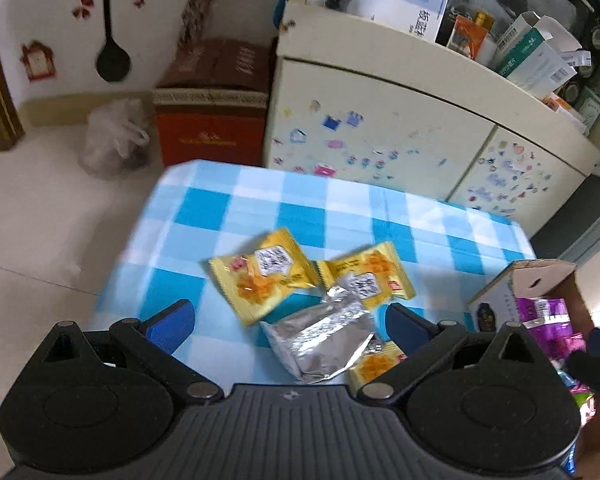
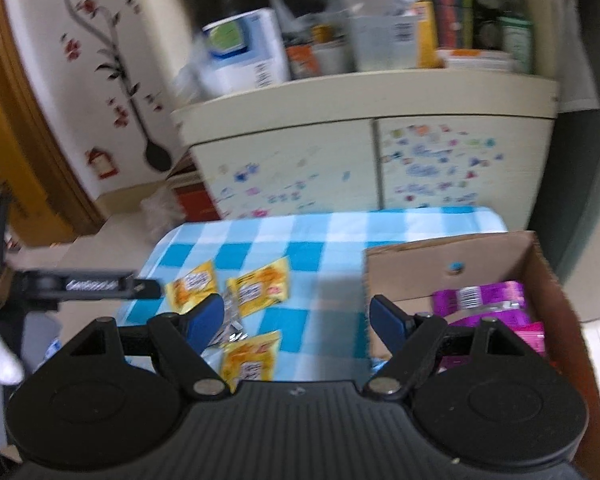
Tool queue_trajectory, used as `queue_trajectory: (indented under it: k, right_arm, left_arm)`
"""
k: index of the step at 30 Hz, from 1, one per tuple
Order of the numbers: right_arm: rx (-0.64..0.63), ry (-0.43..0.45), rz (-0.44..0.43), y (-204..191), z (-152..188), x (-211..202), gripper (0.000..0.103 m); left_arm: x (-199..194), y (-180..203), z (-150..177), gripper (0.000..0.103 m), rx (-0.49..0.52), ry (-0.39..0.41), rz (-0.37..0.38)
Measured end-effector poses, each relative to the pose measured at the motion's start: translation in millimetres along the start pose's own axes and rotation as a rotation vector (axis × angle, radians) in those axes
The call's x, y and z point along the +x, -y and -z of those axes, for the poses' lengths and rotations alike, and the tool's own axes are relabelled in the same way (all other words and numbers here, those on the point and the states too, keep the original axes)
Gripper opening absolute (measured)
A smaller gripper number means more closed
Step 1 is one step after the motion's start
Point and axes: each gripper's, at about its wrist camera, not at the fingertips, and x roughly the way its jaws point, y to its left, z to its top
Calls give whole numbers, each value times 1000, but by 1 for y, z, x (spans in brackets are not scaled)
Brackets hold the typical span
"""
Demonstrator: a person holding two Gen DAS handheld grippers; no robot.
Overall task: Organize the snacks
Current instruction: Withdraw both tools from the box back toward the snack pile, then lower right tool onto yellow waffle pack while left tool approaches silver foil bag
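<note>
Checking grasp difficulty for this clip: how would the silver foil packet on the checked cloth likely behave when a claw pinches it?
The silver foil packet looks creased and puffy, so it would probably crumple rather than stay stiff. Its shiny film may be slippery between pads. It overlaps a yellow packet, so lifting or pushing it could drag that neighbour along.

three yellow snack packets (image 1: 262,274), one silver packet (image 1: 320,338), one cardboard box (image 1: 524,280) (purple packets inside)
</note>
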Motion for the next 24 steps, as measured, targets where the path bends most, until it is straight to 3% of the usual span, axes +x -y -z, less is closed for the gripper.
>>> queue_trajectory:
  k: [9, 17, 24]
  right_arm:
    - [-84, -99, -25, -26, 20, 32, 80]
    - [-140, -194, -6, -34, 39, 55, 80]
    - [-147, -236, -3, -39, 48, 74, 79]
  left_arm:
    - [37, 7, 8, 103, 177, -23, 101]
    - [56, -11, 15, 103, 379, -19, 66]
    - [57, -12, 27, 103, 594, -15, 79]
